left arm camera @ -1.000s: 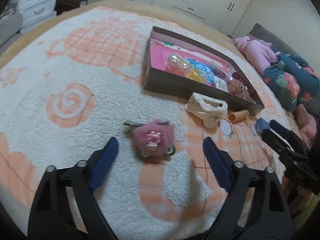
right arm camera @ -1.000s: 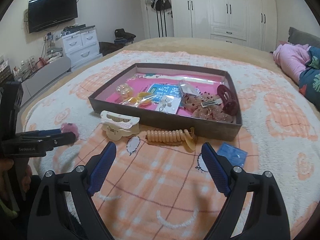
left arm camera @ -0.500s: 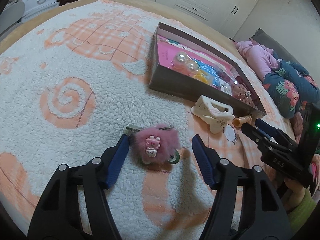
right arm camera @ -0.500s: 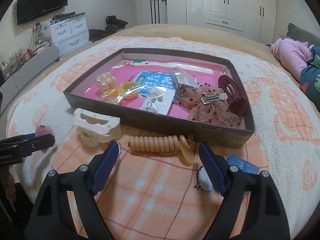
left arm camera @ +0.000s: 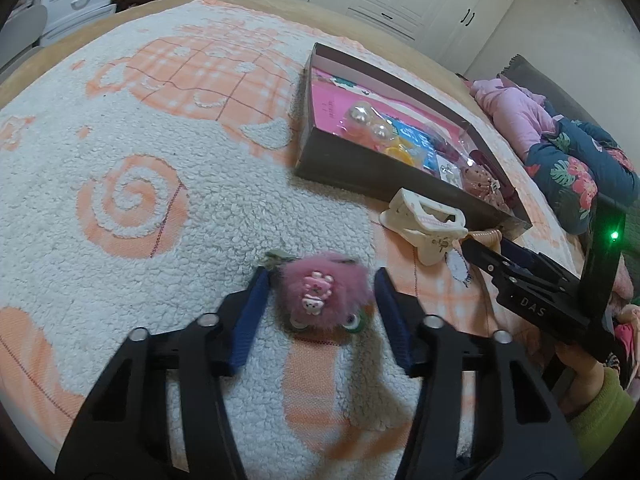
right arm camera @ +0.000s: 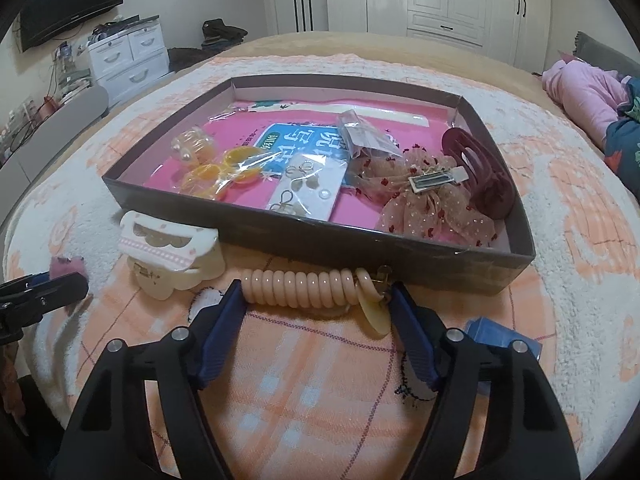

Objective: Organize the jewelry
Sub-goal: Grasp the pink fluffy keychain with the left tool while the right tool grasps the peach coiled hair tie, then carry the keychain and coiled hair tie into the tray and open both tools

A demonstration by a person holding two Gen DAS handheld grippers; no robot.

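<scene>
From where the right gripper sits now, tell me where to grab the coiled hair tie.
Grip the coiled hair tie across its two ends, coming down from above on the near side. It lies sideways on the blanket, against the box wall, and the closing right gripper already straddles it.

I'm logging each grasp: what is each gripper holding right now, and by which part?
Left gripper, closing, pinches the fluffy pink pompom hair clip by its sides. Right gripper, closing around the peach spiral hair tie, holds nothing.

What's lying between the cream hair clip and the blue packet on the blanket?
The peach coil hair tie, seen in the right wrist view, with the right claw closing around it.
</scene>
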